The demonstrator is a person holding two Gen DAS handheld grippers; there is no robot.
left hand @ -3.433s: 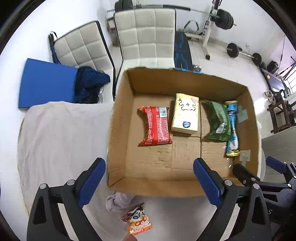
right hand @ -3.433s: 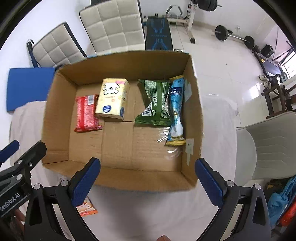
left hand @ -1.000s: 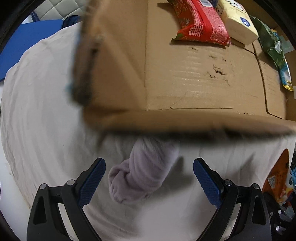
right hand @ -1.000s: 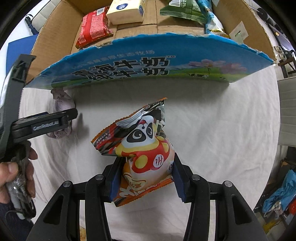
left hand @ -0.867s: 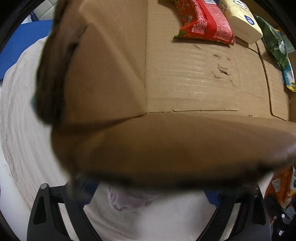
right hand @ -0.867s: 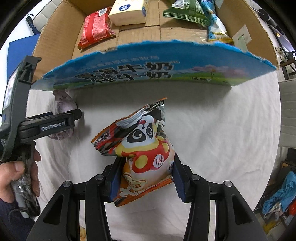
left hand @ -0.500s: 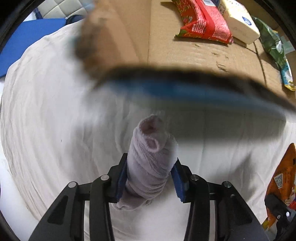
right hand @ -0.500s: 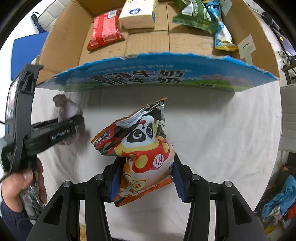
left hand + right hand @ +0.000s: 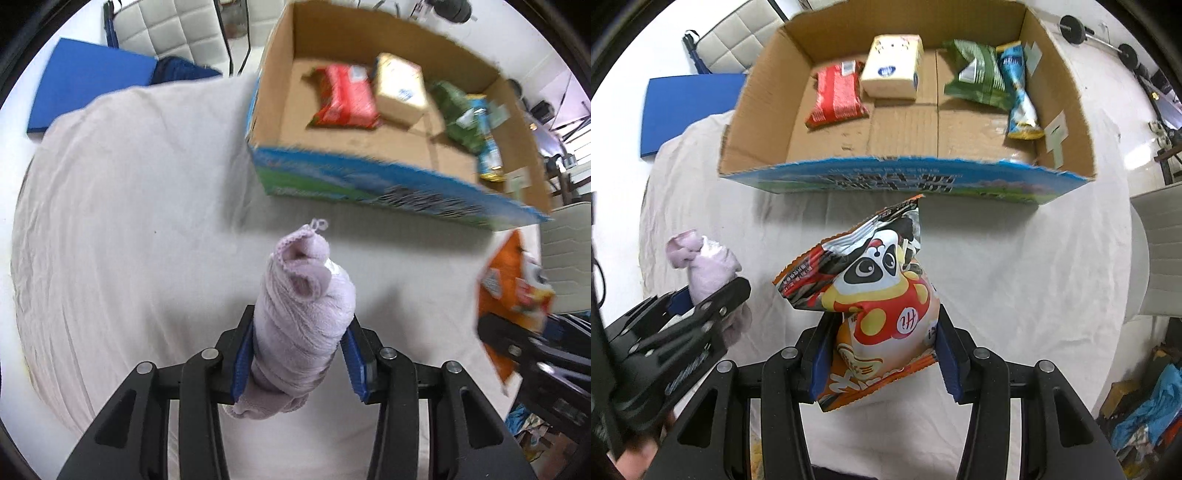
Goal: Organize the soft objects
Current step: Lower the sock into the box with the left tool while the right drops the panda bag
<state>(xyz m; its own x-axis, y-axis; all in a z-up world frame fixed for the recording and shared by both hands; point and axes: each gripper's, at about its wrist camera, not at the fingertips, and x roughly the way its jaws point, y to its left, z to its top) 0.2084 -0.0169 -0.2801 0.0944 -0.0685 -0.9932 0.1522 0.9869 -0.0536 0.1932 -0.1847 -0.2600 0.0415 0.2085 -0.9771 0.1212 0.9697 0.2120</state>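
Observation:
My left gripper is shut on a rolled lilac sock and holds it above the white cloth, short of the cardboard box. The sock also shows at the left of the right wrist view. My right gripper is shut on an orange panda snack bag, raised in front of the box. The bag shows at the right edge of the left wrist view. In the box lie a red packet, a yellow tissue pack, a green bag and a blue packet.
The table is covered with a white cloth. A blue mat and white padded chairs stand beyond the table on the left. Weights lie on the floor at the far right.
My left gripper has closed on the lilac sock and lifted it off the cloth. Both grippers have risen and pulled back, so the inside of the box shows again. The right gripper still holds the panda bag.

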